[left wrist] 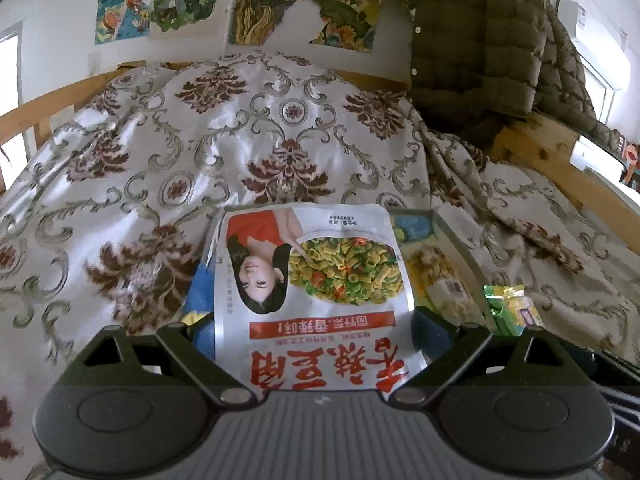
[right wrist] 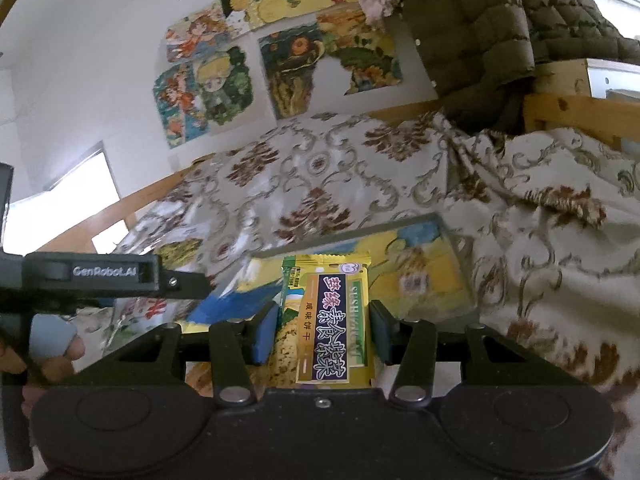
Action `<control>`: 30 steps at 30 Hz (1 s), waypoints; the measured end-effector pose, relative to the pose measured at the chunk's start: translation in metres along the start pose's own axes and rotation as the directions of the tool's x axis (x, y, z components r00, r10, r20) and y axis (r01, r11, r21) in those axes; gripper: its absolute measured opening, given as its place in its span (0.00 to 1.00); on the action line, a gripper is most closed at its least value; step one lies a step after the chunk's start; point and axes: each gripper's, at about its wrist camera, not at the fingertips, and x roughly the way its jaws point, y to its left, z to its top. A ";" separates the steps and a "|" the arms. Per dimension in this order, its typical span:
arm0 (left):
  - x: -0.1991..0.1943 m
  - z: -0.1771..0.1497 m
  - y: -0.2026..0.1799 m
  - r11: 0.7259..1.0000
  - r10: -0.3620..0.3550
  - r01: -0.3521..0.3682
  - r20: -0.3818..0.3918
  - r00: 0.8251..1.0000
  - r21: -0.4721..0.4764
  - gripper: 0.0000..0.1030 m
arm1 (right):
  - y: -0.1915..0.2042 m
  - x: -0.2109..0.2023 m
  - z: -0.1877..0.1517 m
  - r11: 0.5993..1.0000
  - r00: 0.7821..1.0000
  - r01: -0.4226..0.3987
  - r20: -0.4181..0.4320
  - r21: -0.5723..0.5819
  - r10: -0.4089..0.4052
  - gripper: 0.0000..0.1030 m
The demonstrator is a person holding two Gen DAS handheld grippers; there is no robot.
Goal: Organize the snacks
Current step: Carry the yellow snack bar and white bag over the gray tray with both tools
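Observation:
My left gripper (left wrist: 312, 330) is shut on a white snack packet (left wrist: 310, 276) printed with a woman's face and a dish of pasta; it holds the packet over a shallow box (left wrist: 448, 236) with a colourful picture inside. My right gripper (right wrist: 324, 330) is shut on a yellow-green biscuit packet (right wrist: 326, 320) with a dark label, held over the same box (right wrist: 444, 276). That biscuit packet also shows in the left wrist view (left wrist: 514, 308) at the right. The left gripper's body (right wrist: 100, 274) shows at the left of the right wrist view.
The box lies on a bed covered with a shiny white and brown floral spread (left wrist: 248, 120). A wooden bed frame (left wrist: 560, 160) runs along the right. A green quilted jacket (left wrist: 488, 32) hangs at the back right. Picture posters (right wrist: 208, 92) cover the wall.

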 end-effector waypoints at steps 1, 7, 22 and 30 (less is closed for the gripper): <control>0.006 0.004 -0.001 1.000 0.001 -0.001 0.007 1.000 -0.002 0.93 | -0.004 0.009 0.004 1.000 1.000 0.007 0.008 0.005 -0.007 0.49; 0.057 0.026 -0.002 0.999 0.012 -0.012 0.016 1.000 -0.034 0.93 | -0.023 0.054 0.017 1.000 0.999 0.020 0.041 0.022 -0.021 0.49; 0.148 0.029 0.015 0.992 0.082 -0.086 -0.050 0.995 -0.097 0.93 | -0.041 0.128 0.013 0.999 0.997 0.043 0.058 -0.021 -0.042 0.49; 0.161 0.022 0.011 0.992 0.100 -0.105 -0.072 0.992 -0.070 0.93 | -0.035 0.141 0.004 0.996 0.997 0.073 0.015 -0.054 -0.072 0.49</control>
